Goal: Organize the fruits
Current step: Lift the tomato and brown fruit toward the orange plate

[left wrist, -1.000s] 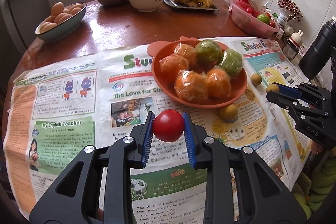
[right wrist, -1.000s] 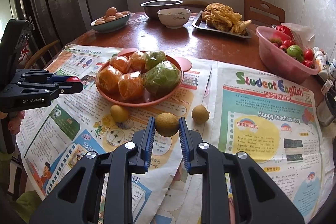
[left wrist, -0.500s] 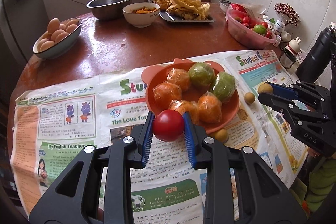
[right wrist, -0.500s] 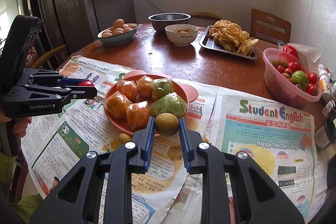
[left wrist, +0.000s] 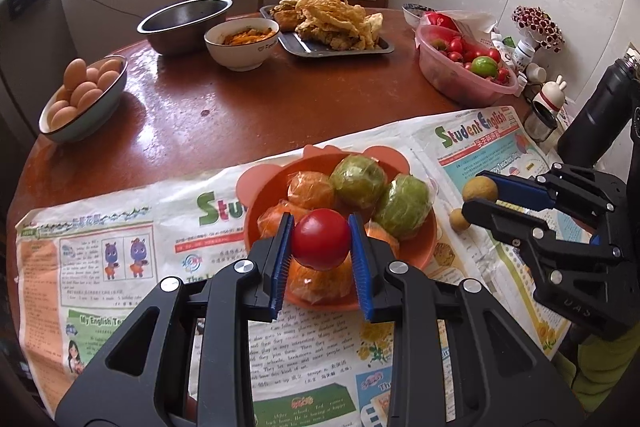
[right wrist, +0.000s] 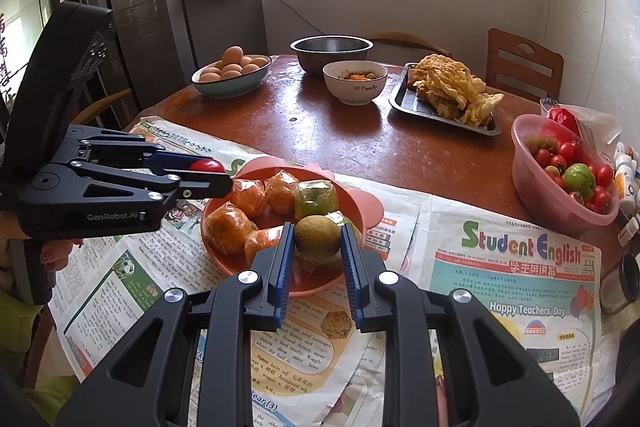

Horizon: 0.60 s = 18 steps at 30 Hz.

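Note:
My left gripper (left wrist: 320, 245) is shut on a red tomato (left wrist: 320, 243), held in the air above the near rim of the orange bowl (left wrist: 264, 195). That bowl holds several plastic-wrapped oranges (left wrist: 310, 189) and two wrapped green fruits (left wrist: 358, 179). My right gripper (right wrist: 317, 239) is shut on a small brown round fruit (right wrist: 317, 235), also above the orange bowl (right wrist: 360, 205). In the left wrist view the right gripper (left wrist: 486, 197) hangs at the right with the brown fruit (left wrist: 479, 189). Another small brown fruit (left wrist: 459, 219) lies on the newspaper (left wrist: 120, 247) beside the bowl.
A pink bowl of tomatoes (right wrist: 532, 183) stands at the right. Farther back are a bowl of eggs (left wrist: 86, 107), a steel bowl (left wrist: 184, 21), a white bowl (left wrist: 240, 45) and a tray of fried food (left wrist: 332, 23). Small bottles (left wrist: 536, 75) crowd the right edge.
Both grippers have risen and drawn back with their fruits, so the table looks farther away. The tomato and the brown fruit now hang over the orange bowl.

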Each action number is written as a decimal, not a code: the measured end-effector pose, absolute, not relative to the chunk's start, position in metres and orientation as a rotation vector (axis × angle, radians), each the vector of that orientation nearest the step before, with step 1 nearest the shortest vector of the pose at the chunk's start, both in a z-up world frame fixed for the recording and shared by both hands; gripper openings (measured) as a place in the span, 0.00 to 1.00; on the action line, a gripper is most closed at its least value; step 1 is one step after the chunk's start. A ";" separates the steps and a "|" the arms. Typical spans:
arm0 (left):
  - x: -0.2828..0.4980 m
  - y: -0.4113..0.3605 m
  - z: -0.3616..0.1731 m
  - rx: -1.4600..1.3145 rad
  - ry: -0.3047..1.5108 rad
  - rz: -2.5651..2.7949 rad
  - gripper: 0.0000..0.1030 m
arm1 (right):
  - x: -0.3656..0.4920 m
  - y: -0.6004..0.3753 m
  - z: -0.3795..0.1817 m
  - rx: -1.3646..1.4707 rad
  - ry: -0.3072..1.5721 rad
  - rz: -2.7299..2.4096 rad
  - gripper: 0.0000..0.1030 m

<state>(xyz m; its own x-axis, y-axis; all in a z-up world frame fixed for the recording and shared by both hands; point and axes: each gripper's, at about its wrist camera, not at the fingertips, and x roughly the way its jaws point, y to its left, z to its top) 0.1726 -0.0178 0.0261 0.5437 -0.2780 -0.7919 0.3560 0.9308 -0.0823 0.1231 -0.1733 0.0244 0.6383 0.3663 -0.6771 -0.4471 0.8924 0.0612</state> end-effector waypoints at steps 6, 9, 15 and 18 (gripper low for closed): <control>0.185 -0.027 0.019 0.098 0.942 -0.391 0.19 | 0.126 -0.166 0.019 -0.122 0.761 0.484 0.22; 0.189 -0.030 0.016 0.100 0.950 -0.397 0.19 | 0.127 -0.164 0.014 -0.125 0.772 0.490 0.22; 0.195 -0.037 0.009 0.102 0.965 -0.412 0.19 | 0.131 -0.162 0.006 -0.122 0.795 0.494 0.22; 0.197 -0.038 0.006 0.102 0.971 -0.420 0.19 | 0.131 -0.160 0.002 -0.120 0.805 0.503 0.22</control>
